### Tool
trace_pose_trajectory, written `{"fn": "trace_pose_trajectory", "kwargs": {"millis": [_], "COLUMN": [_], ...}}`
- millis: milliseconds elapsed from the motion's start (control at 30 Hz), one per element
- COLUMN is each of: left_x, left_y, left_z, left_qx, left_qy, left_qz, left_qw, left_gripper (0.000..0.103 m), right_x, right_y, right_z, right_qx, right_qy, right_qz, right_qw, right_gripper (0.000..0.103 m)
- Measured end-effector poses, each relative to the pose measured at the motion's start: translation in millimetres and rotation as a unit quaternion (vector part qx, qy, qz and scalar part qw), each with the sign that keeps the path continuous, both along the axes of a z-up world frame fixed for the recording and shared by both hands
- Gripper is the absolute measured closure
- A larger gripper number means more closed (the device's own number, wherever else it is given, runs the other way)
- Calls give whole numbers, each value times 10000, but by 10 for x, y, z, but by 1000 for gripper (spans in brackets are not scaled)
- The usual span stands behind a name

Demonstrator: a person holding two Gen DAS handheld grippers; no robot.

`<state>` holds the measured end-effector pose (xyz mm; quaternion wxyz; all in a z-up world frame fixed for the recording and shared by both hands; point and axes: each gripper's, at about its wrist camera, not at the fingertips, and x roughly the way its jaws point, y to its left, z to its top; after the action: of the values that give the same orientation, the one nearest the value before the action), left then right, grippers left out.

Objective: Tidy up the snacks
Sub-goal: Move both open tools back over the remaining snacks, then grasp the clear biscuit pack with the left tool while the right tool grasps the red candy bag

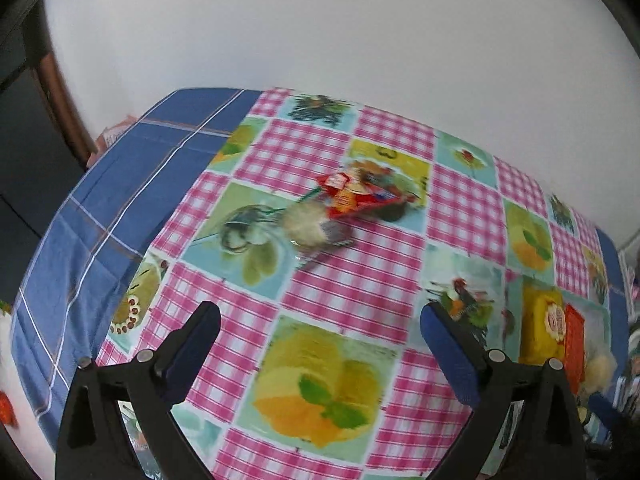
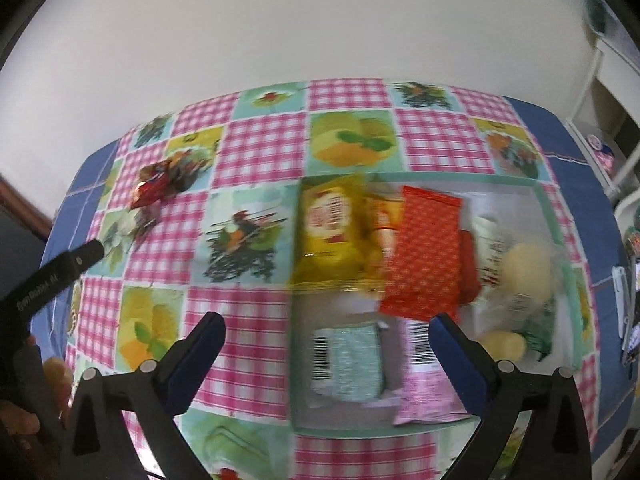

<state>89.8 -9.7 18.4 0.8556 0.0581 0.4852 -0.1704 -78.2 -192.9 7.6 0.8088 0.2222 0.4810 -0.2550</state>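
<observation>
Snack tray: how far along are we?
Mostly done: the tray already holds the yellow bag, the orange pack and several others. In hand: nothing; left gripper and right gripper are both open. Left: the red packet and a pale snack lie outside on the tablecloth.

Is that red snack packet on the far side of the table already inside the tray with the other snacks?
No: the red snack packet lies on the tablecloth, well left of the tray.

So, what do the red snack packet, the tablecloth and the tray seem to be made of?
Red snack packet: probably glossy plastic film, judging by its crinkled, shiny surface. Tablecloth: looks like smooth printed vinyl or oilcloth, but blur leaves this open. Tray: seemingly rigid plastic or card with a pale green rim.
</observation>
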Motion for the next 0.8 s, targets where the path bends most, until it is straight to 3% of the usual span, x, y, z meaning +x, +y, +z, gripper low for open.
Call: {"fn": "trace_pose_trajectory", "kwargs": {"millis": [133, 367, 500, 800], "left_x": [188, 489, 710, 1022], "left_y": [171, 273, 240, -22], "left_z": [-62, -314, -415, -605], "left_qx": [-140, -145, -131, -195], "left_qy": [135, 210, 191, 228], "left_qz": [236, 42, -158, -915], "left_qw": [9995, 9997, 9996, 9953], "left_gripper": [3, 3, 3, 3], "right_x": [151, 534, 911, 2016], "right_y": [111, 211, 256, 199], "right_z": [-12, 0, -23, -278], "right_qx": [50, 172, 174, 862], "right_qy": [-101, -436, -500, -700], "right_qz": [148, 382, 634, 1004], "right_qw": [9998, 9982, 9966, 9887], "right_gripper": [0, 0, 0, 0]}}
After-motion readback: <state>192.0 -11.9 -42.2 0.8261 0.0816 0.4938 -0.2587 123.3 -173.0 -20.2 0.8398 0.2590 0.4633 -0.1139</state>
